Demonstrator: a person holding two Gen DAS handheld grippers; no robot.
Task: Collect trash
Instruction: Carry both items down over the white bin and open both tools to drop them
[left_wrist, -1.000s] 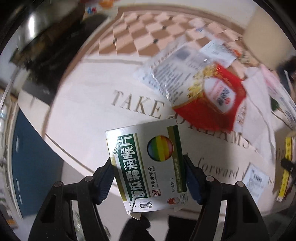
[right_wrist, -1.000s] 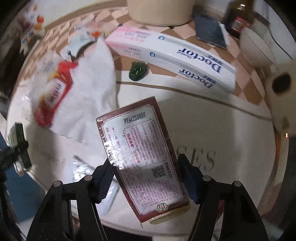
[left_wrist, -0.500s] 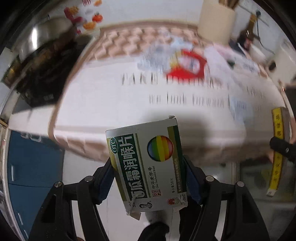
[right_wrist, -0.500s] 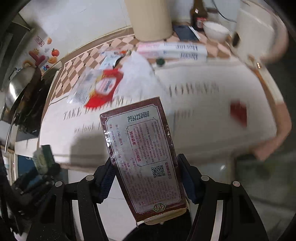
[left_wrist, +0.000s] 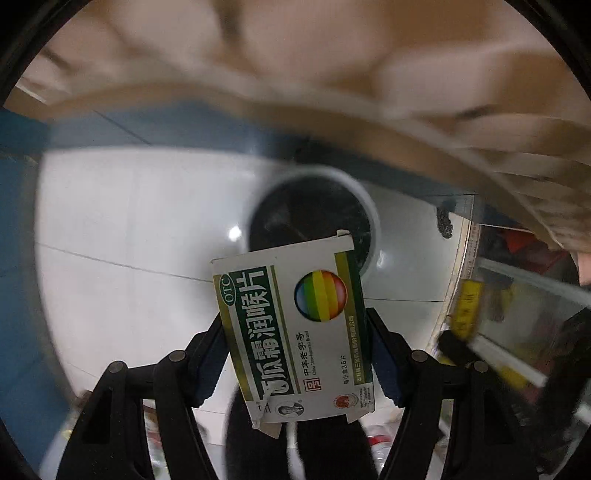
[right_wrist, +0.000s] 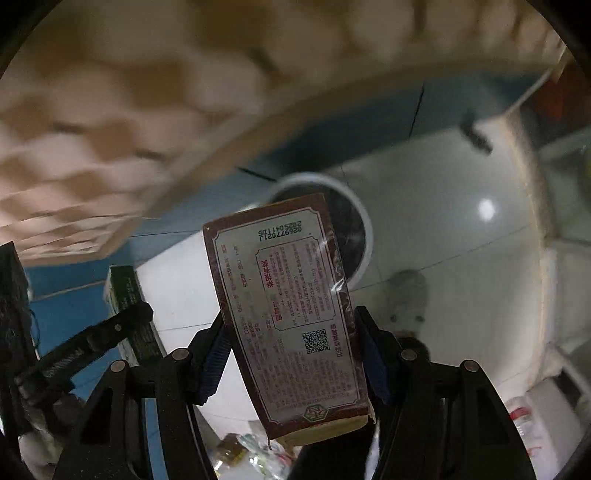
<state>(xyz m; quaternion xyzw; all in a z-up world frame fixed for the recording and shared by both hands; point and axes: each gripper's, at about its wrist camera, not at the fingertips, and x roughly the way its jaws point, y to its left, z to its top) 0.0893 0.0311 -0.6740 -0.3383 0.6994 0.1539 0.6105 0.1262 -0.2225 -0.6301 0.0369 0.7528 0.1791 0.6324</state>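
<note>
A green and white medicine box (left_wrist: 295, 332) stands upright between the pads of my left gripper (left_wrist: 295, 347), which is shut on it. My right gripper (right_wrist: 291, 343) is shut on a dark red box (right_wrist: 288, 314) with printed text and a QR code. Both grippers point steeply down at a round bin with a white rim (left_wrist: 365, 199) and a black liner, standing on the floor. In each view the held box covers the near part of the bin's rim (right_wrist: 356, 206). In the right wrist view the left gripper (right_wrist: 110, 332) shows at the left with its green box (right_wrist: 129, 306).
The table's edge with its chequered cloth (left_wrist: 332, 55) overhangs the top of both views, blurred. A blue panel (left_wrist: 22, 258) stands at the left, and white floor tiles (left_wrist: 129, 240) surround the bin. Wrappers (right_wrist: 251, 454) and a plastic bottle (right_wrist: 524, 417) lie on the floor.
Both grippers have dropped from above the table top to below its edge and tipped downward. The table's litter has left view and the bin has appeared. Both boxes stay gripped.
</note>
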